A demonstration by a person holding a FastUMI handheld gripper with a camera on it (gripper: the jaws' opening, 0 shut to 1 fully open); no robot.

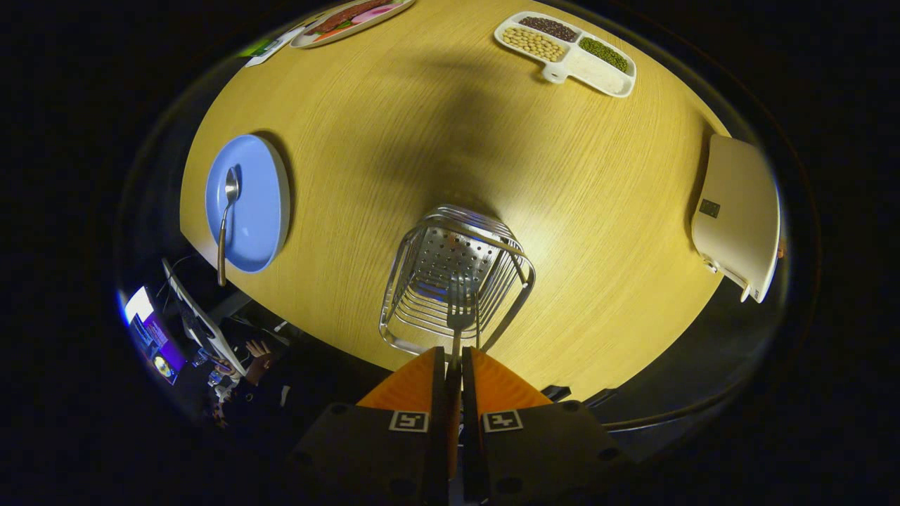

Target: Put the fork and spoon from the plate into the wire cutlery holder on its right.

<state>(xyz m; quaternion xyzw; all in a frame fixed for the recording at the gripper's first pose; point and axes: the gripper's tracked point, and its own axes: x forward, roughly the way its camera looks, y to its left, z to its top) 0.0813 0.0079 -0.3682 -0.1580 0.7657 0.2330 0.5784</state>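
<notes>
Screens [151, 330]: glowed beyond the table's near edge, far to the left of the fingers, with a person's hand [259, 349] just beside them.
Plate [266, 211]: blue and round, lay on the wooden table [394, 126] well to the left of the holder.
Spoon [226, 221]: rested on the plate, bowl toward the table's middle, handle running out over the plate's near rim.
Food picture [351, 15]: a flat tray or card showing food lay at the table's far edge, beyond the plate, with a smaller card just beside it.
Holder [450, 281]: a wire cutlery basket with a perforated metal bottom stood just ahead of the fingers, its open mouth facing the camera.
Fork [460, 309]: pointed tines-first over the holder's mouth, its handle running back between the fingers.
Gripper [455, 369]: both fingers were pressed together on the fork's handle, with only a thin gap between them.
Divided dish [605, 74]: white, with compartments of pale beans, dark beans and green beans, sat at the far side of the table, beyond the holder and to its right.
Pale board [742, 218]: a cream-coloured flat object lay at the table's right edge, well apart from the holder.
</notes>
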